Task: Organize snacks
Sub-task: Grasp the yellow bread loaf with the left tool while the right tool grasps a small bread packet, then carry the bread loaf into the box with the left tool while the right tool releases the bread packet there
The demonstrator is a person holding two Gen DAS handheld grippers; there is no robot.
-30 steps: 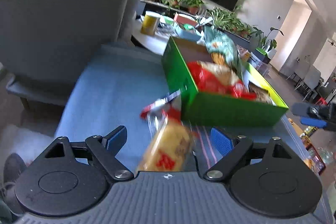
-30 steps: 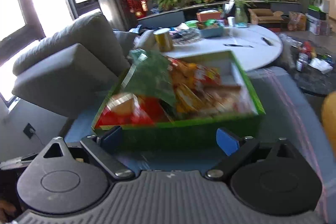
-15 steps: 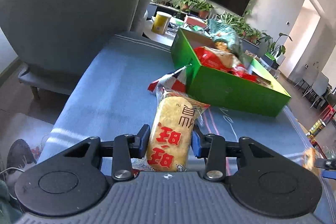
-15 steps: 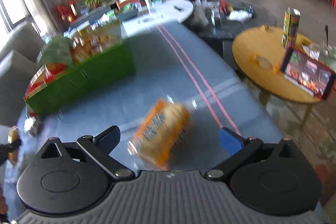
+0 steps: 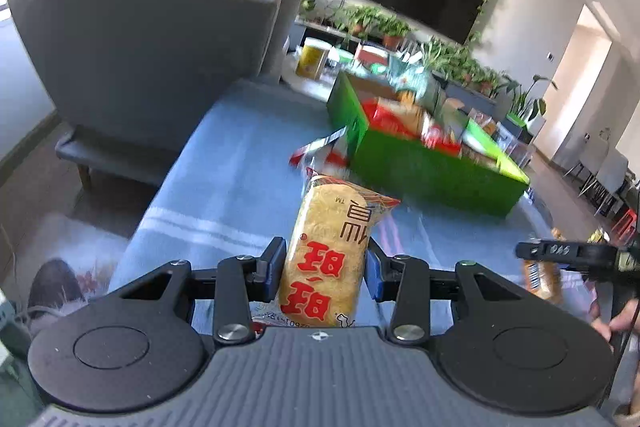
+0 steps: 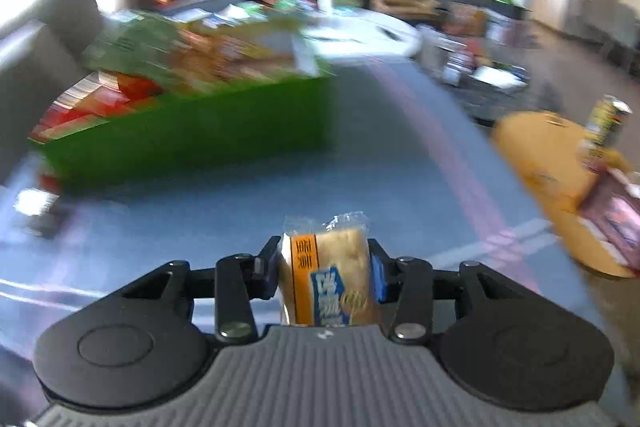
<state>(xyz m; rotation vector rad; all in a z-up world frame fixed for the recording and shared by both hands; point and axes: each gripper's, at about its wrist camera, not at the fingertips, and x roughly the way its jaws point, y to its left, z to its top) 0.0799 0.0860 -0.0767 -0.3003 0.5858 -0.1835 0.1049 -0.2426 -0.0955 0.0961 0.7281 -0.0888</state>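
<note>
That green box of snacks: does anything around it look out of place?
Yes. A red and white packet lies on the blue cloth against the green box, outside it, while other snacks sit inside. The left gripper and right gripper each hold another packet not yet in.

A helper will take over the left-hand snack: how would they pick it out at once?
On the blue tablecloth, before the green box, the left claw clamps a yellow rice-cracker pack. Its big red characters distinguish it from the right claw's orange, blue-labelled pack.
</note>
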